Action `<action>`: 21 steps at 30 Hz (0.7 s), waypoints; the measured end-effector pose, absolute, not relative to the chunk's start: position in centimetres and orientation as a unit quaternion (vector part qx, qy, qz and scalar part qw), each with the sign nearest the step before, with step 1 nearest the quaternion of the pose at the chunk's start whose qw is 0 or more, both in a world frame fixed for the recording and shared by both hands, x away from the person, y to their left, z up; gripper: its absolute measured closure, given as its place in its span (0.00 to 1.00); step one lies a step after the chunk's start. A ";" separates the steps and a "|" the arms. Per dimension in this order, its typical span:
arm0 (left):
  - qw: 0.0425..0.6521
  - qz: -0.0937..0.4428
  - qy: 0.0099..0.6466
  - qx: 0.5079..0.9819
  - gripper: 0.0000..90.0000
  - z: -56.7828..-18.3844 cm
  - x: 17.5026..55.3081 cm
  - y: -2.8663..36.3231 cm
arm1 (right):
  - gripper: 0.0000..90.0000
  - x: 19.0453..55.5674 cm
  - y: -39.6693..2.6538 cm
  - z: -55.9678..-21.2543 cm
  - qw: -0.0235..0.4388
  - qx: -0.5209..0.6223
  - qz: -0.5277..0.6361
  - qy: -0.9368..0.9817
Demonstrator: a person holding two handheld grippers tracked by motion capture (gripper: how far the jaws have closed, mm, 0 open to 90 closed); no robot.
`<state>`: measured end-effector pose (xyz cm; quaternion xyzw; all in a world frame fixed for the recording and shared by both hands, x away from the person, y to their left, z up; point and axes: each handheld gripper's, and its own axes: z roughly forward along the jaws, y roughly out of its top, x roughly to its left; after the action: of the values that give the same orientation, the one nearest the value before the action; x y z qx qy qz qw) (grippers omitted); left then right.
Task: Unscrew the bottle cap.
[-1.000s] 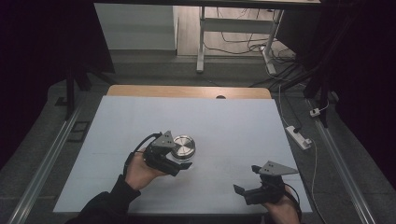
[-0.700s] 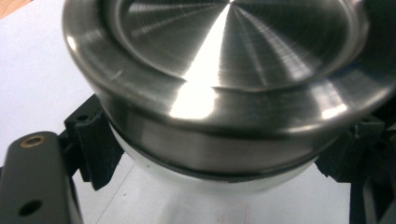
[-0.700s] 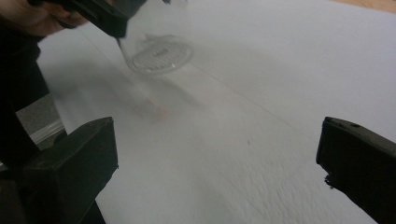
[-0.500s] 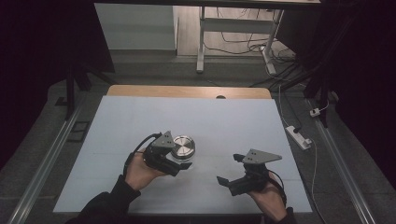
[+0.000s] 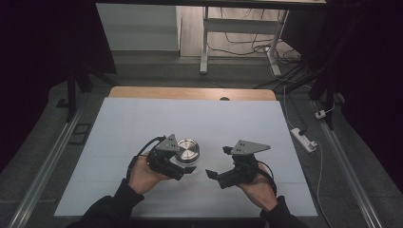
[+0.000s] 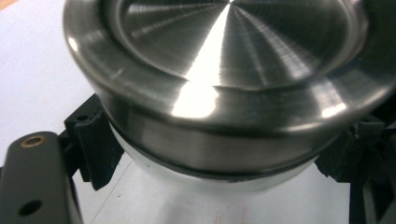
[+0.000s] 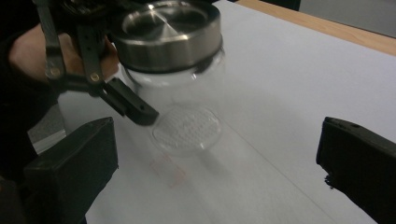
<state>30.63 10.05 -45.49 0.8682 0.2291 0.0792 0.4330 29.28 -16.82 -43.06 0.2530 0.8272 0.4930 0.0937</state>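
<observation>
Jar (image 5: 186,153) in left tool (image 5: 183,164) — right tool (image 5: 216,162) agape

Jar: a clear glass jar (image 7: 182,93) stands in the upper left of the frame, its patterned base on the white table (image 7: 289,93).
Lid: a brushed steel lid (image 7: 166,35) caps it.
Other gripper: the left gripper (image 7: 126,105), held by a hand (image 7: 32,51) at the left edge, clasps the glass below the lid.
Own jaws: the right gripper (image 7: 217,168) has its black jaws spread wide at lower left and lower right, nothing between them.
Far edge: a wooden strip runs along the upper right.
</observation>
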 end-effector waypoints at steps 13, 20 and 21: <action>0.431 0.079 0.227 0.870 0.18 -45.6 30.6 9.7 | 0.00 30.6 -13.4 -42.1 0.094 0.233 0.498 0.830; 0.431 0.081 0.234 0.868 0.18 -45.7 30.5 9.4 | 0.00 31.0 -11.5 -41.8 0.091 0.230 0.505 0.827; 0.431 0.081 0.234 0.868 0.18 -45.7 30.5 9.4 | 0.00 31.0 -11.5 -41.8 0.091 0.230 0.505 0.827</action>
<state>30.51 9.39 -45.71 0.8675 0.2344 0.0805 0.4312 30.96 -11.54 -41.81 0.2305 0.8268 0.5048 0.0914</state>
